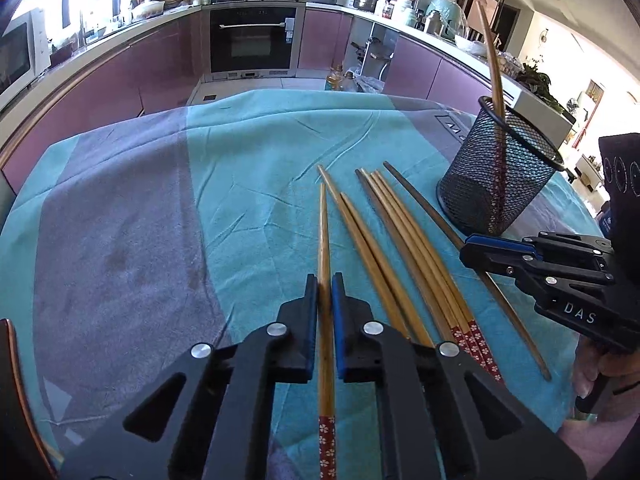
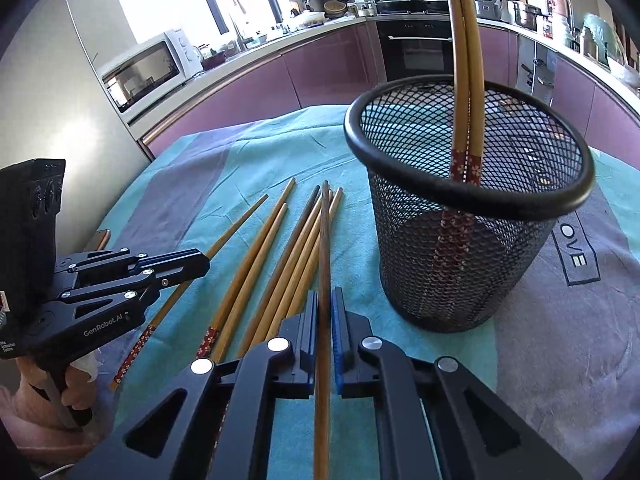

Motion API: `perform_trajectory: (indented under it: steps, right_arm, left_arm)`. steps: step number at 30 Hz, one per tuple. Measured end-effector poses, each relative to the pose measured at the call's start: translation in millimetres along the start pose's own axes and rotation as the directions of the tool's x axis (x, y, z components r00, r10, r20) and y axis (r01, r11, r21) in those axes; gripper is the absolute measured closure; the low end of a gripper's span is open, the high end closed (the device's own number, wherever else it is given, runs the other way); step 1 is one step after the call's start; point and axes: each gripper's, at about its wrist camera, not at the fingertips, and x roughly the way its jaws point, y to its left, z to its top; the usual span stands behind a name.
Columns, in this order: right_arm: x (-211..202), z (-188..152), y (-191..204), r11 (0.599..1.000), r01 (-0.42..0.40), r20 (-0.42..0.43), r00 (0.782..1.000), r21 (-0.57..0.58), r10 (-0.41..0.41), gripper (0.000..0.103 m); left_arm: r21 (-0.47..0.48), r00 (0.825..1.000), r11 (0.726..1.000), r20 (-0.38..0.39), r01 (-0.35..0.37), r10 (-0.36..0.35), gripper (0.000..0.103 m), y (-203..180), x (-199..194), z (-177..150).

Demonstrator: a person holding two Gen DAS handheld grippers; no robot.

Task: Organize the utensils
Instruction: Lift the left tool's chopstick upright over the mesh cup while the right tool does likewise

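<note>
Several wooden chopsticks point(image 1: 384, 248) lie side by side on the teal cloth point(image 1: 248, 152). My left gripper point(image 1: 325, 284) is shut on the leftmost chopstick point(image 1: 324, 240), which has a red flowered end. My right gripper point(image 2: 325, 300) is shut on a darker brown chopstick point(image 2: 325, 248) at the right of the row; it shows in the left wrist view point(image 1: 468, 252) too. A black mesh cup point(image 2: 468, 216) stands upright to the right, with two chopsticks point(image 2: 466, 80) standing in it.
The cloth covers a round table whose edges fall away on all sides. Purple kitchen cabinets, an oven point(image 1: 252, 40) and a microwave point(image 2: 148, 68) stand beyond. A dark object point(image 1: 12, 380) sits at the table's left edge.
</note>
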Motion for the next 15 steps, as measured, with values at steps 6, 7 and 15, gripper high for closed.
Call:
perform_trajectory:
  steps: [6, 7, 15]
  right_arm:
    - [-19, 2, 0, 0.998, -0.057, 0.042, 0.997, -0.001, 0.057, 0.097]
    - [-23, 2, 0, 0.998, -0.066, 0.052, 0.996, -0.002, 0.066, 0.097]
    - [-66, 9, -2, 0.992, -0.127, 0.165, 0.978, -0.009, 0.127, 0.097]
  left_arm:
    - [0.017, 0.999, 0.999, 0.035, 0.034, -0.035, 0.095, -2, -22, 0]
    - [0.017, 0.998, 0.999, 0.042, 0.04, -0.041, 0.095, -2, -26, 1]
    - [0.038, 0.981, 0.988, 0.122, 0.148, -0.151, 0.095, -9, -72, 11]
